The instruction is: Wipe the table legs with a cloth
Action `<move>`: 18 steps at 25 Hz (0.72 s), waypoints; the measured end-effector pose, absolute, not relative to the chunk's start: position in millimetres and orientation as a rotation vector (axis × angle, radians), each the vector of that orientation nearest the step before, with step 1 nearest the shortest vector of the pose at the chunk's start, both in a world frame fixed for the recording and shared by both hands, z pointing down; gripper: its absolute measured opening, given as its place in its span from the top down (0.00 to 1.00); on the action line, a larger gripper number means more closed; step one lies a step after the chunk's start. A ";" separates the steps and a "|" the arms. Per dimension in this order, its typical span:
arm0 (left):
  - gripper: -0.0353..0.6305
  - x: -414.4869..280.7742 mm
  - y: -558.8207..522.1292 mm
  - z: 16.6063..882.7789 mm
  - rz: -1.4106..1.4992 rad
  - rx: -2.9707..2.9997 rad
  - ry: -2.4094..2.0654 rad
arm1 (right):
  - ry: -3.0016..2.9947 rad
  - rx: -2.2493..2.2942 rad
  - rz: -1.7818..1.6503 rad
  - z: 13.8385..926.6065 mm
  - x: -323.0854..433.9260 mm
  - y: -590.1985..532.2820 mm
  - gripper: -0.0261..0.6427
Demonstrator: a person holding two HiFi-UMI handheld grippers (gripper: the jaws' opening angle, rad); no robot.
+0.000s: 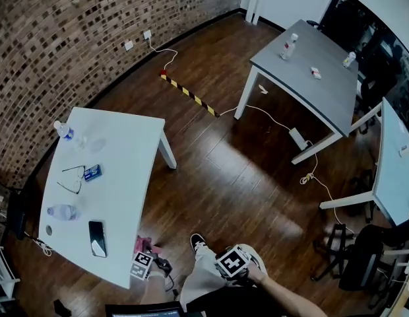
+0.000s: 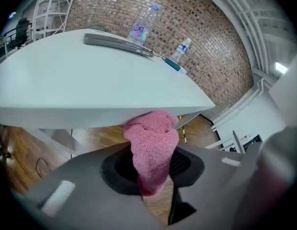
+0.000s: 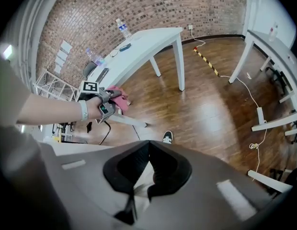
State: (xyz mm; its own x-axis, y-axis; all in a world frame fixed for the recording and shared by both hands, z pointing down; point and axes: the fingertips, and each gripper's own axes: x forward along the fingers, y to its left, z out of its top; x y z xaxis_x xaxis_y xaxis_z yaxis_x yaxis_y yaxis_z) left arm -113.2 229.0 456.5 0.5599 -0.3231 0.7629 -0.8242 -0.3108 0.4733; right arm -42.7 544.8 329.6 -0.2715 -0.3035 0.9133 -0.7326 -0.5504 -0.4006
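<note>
The white desk (image 1: 125, 157) spreads above and ahead of the left jaws. It carries an upright water bottle (image 1: 62, 131) at its far end, a pair of glasses (image 1: 72, 179), a second bottle lying on its side (image 1: 62, 211) and a dark phone (image 1: 97, 238), which lies nearest the jaws.

The left gripper (image 2: 151, 171) sits at the desk's near corner and points down under the top. Its jaws are clamped on a pink cloth (image 2: 152, 143). The cloth bunches up out of the jaws' front, and its top lies right under the desk's edge (image 2: 105, 114). In the right gripper view a white desk leg (image 3: 129, 121) runs just below these jaws and the cloth; whether the cloth touches the leg cannot be told.

A black-and-white shoe (image 1: 198, 243) stands on the wooden floor between the two grippers. The right gripper (image 3: 148, 145) hangs beside it and points steeply down. Its jaws are pressed together with nothing between them.

Far ahead of the right jaws a yellow-and-black striped strip (image 1: 188, 94) lies on the floor, and beyond it to the right stands a grey desk (image 1: 316, 91).
</note>
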 end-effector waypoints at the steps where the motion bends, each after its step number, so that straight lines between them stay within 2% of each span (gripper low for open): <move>1: 0.78 -100.5 227.3 456.1 0.693 1.883 -0.927 | -1.281 1.660 1.881 331.3 -34.8 540.3 0.96; 7: 0.78 -20.1 220.3 455.8 0.692 1.886 -0.927 | -1.314 1.488 1.908 343.7 13.8 528.2 0.96; 14: 0.78 70.8 207.1 445.3 0.677 1.829 -1.021 | -1.530 1.412 1.634 335.3 146.4 477.3 0.96; 18: 0.78 123.7 205.1 447.3 0.642 1.818 -1.065 | -1.437 1.427 1.632 332.2 246.1 500.3 0.96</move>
